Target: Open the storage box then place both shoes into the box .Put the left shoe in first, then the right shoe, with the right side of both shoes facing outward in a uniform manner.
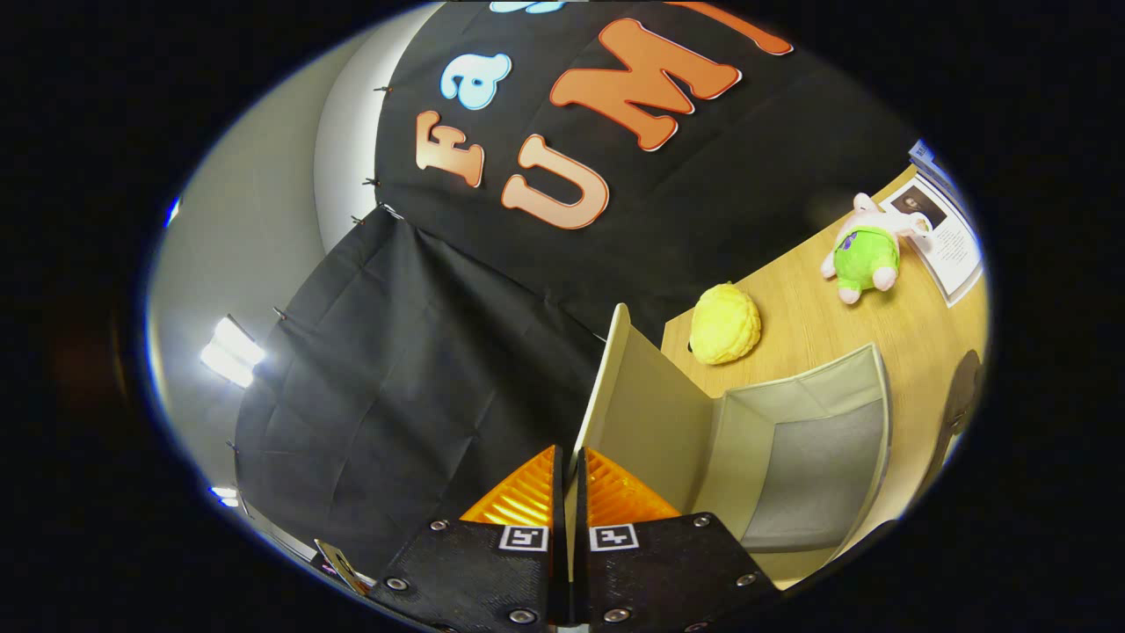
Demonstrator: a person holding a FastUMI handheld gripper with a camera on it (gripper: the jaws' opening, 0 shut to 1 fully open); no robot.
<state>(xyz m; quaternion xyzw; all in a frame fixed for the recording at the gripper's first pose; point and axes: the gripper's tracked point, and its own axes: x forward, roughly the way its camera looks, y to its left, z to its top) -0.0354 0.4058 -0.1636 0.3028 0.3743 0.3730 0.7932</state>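
My gripper (569,453) is shut on the thin beige lid (642,413) of the storage box. The lid's edge is pinched between the two orange ridged fingers (518,497). It stands raised, roughly upright over the box's near side. To the right of the fingers the beige fabric box (879,404) lies open, and its grey inside holds nothing. A dark grey shape (962,396) sits on the table past the box's far wall. It is too cut off to say whether it is a shoe.
The box rests on a light wooden table (817,325). Beyond the box lie a yellow plush ball (725,323), a green and white plush toy (866,255) and a printed sheet (945,237). Black cloth walls close off the left and back.
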